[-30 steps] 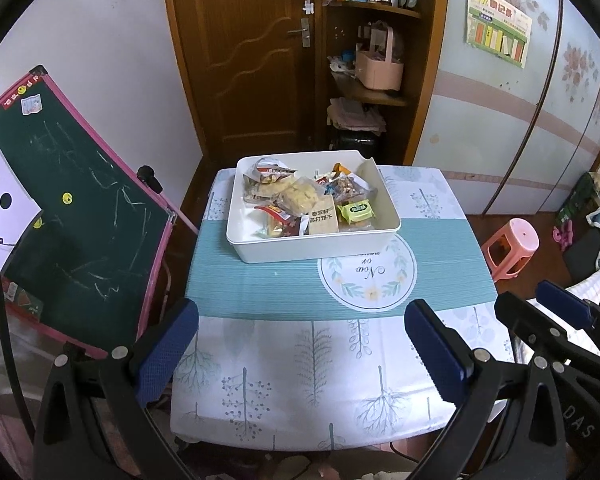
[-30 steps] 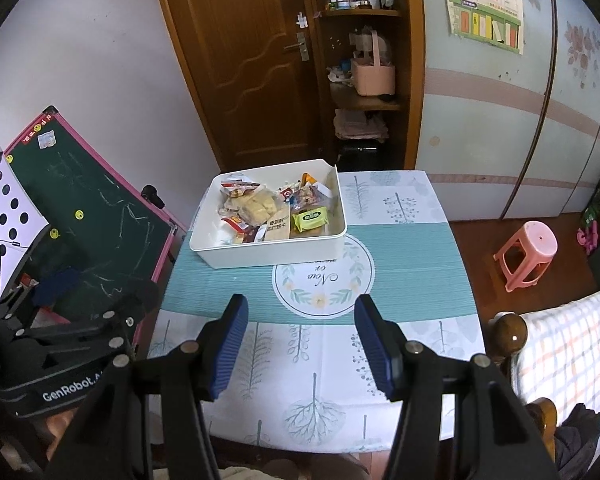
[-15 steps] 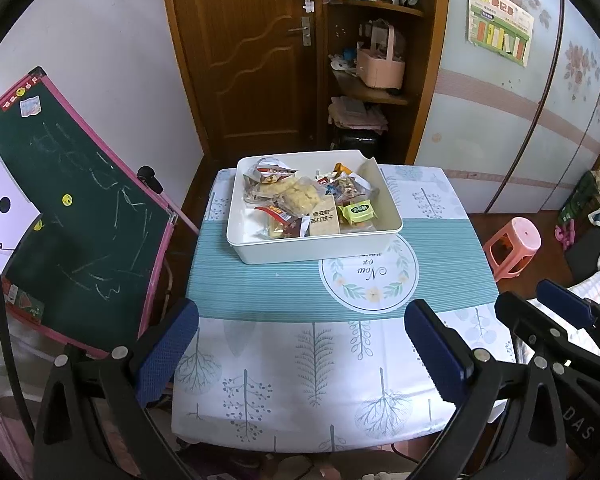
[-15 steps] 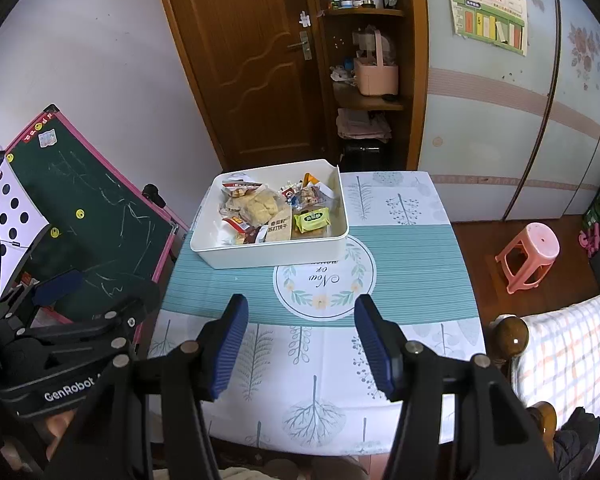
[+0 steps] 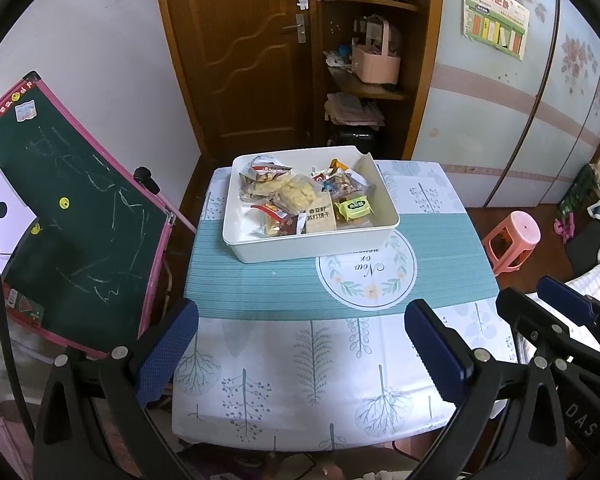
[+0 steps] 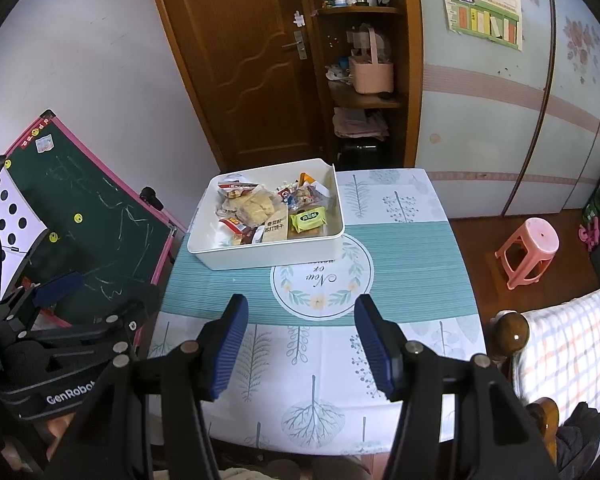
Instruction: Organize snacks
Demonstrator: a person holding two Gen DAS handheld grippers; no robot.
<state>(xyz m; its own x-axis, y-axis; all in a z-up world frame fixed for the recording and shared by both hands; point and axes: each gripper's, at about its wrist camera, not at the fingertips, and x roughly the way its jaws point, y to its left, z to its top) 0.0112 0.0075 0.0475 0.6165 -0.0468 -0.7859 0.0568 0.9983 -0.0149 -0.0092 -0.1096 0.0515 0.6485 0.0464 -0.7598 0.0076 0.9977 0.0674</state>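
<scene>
We see a smooth white plastic bin [image 5: 312, 246] holding snack packets [image 5: 300, 200] in glossy, crinkled film. The tablecloth [image 5: 300, 360] looks matt and printed. Our gripper fingers [image 6: 230, 344] wear ribbed blue pads on matt black frames. The door [image 6: 240, 40] is varnished wood; the stool [image 6: 528, 252] is pink plastic.

Shallow white rectangular plastic bin [image 5: 300, 246] sitting flat on the far-left part of the table, near edge overlapping the teal stripe. Packed with a loose jumble of wrapped snacks [image 5: 300, 200]: pale yellow biscuits in clear film [image 6: 256, 204], a green-and-yellow pouch [image 5: 354, 208], a beige cracker pack [image 5: 320, 218], red-trimmed wrappers [image 6: 236, 226]. All inside, none spilling over.
</scene>
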